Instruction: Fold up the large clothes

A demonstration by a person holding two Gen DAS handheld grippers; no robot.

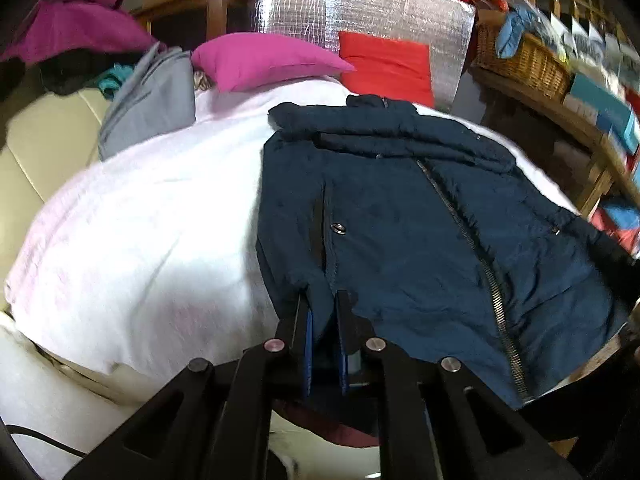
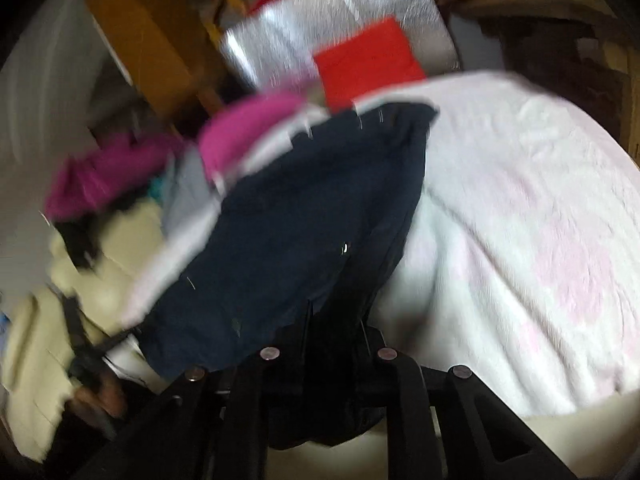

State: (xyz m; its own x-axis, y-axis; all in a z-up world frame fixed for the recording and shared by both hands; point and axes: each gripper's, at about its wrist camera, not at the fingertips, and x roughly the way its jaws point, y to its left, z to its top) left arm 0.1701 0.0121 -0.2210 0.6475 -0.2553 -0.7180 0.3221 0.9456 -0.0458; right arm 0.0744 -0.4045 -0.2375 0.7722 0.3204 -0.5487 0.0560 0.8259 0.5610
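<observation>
A dark navy zip jacket (image 1: 420, 232) lies front up on a white blanket (image 1: 152, 240), collar at the far end. My left gripper (image 1: 322, 300) is shut on the jacket's near hem on its left side, with cloth pinched between the blue pads. In the blurred right wrist view the jacket (image 2: 312, 220) hangs lifted off the white blanket (image 2: 520, 220). My right gripper (image 2: 334, 312) is shut on the jacket's edge, and dark cloth covers its fingertips.
A pink pillow (image 1: 260, 60), a red cushion (image 1: 388, 64) and a grey garment (image 1: 148, 104) lie at the blanket's far end before a silver foil panel (image 1: 360, 12). A wicker basket (image 1: 524, 56) sits on wooden shelves at right. A cream sofa (image 1: 36, 136) lies left.
</observation>
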